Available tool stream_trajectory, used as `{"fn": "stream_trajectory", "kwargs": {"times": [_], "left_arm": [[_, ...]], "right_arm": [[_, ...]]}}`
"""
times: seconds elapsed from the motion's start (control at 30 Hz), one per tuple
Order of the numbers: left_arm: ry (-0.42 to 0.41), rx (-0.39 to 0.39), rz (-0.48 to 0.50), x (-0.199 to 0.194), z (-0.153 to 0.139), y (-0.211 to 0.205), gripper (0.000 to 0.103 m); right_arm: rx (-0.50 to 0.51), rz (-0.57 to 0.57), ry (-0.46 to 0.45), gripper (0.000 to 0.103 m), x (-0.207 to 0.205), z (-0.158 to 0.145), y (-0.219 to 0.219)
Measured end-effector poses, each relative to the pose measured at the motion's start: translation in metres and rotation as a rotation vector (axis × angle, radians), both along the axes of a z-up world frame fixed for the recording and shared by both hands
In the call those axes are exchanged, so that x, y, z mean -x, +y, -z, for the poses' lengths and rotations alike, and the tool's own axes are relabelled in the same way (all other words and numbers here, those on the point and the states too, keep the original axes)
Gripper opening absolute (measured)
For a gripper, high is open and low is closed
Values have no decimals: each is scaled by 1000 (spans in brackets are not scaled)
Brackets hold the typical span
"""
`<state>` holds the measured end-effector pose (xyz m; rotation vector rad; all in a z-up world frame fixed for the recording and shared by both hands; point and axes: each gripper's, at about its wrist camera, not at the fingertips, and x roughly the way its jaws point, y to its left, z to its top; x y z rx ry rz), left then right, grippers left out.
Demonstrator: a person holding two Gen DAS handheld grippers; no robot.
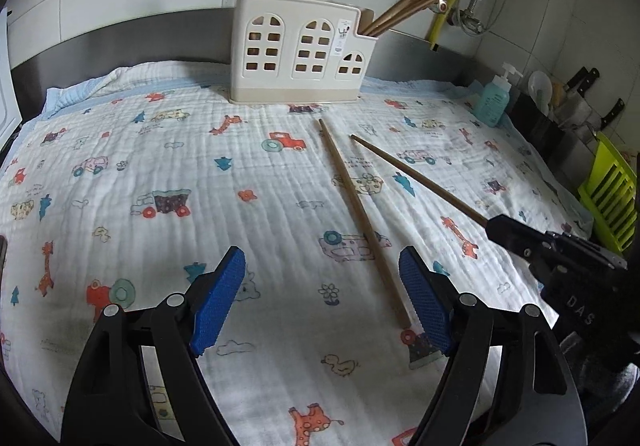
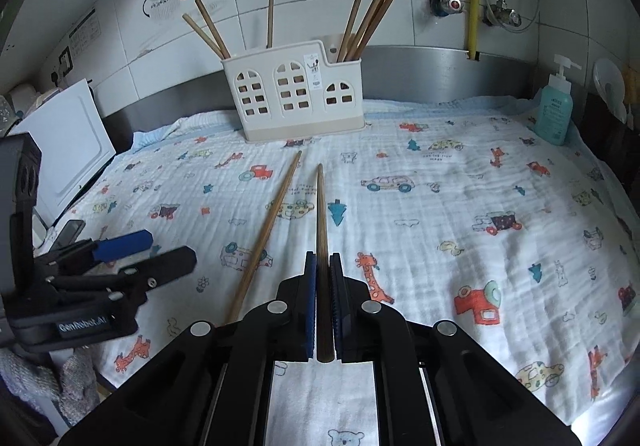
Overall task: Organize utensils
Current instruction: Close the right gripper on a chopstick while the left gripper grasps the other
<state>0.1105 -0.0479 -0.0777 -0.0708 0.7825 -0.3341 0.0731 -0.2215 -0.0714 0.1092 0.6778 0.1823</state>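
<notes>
A cream house-shaped utensil holder [image 1: 300,50] [image 2: 294,94] stands at the back of the cloth with several wooden chopsticks upright in it. My right gripper [image 2: 323,266] [image 1: 496,228] is shut on a dark wooden chopstick [image 2: 321,214] [image 1: 416,182] by its thick end; the chopstick points toward the holder. A lighter chopstick [image 1: 360,214] [image 2: 268,226] lies loose on the cloth just left of it. My left gripper [image 1: 322,278] is open and empty, with its right pad next to the loose chopstick's near end; it also shows in the right wrist view [image 2: 160,250].
A cartoon-print white cloth [image 1: 160,166] covers the counter. A teal pump bottle [image 1: 494,98] [image 2: 556,114] stands at the back right. Knives and a green rack [image 1: 608,190] are at the far right. A white board [image 2: 68,150] leans at the left. Pipes run down the tiled wall.
</notes>
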Motion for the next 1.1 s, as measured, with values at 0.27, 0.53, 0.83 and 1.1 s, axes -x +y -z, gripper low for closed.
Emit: {"fn": "stream_trajectory", "kwargs": {"times": [0.27,0.53,0.83,1.1], "left_arm": [[41,-32,36,-5,10,-28,60],[68,-56,41,-14,22,-47,31],[65,-82,34,-13,27,-56,14],[82,-118,1,-16,26,-62,12]], "right_arm": [[-13,-3,-64,6,4,-21,-13],[-29,0,-81,6,4,-25,-26],[-34,-6,-82,7,3,-25,-30],[-35,-13,-77,7,2,-22,-24]]}}
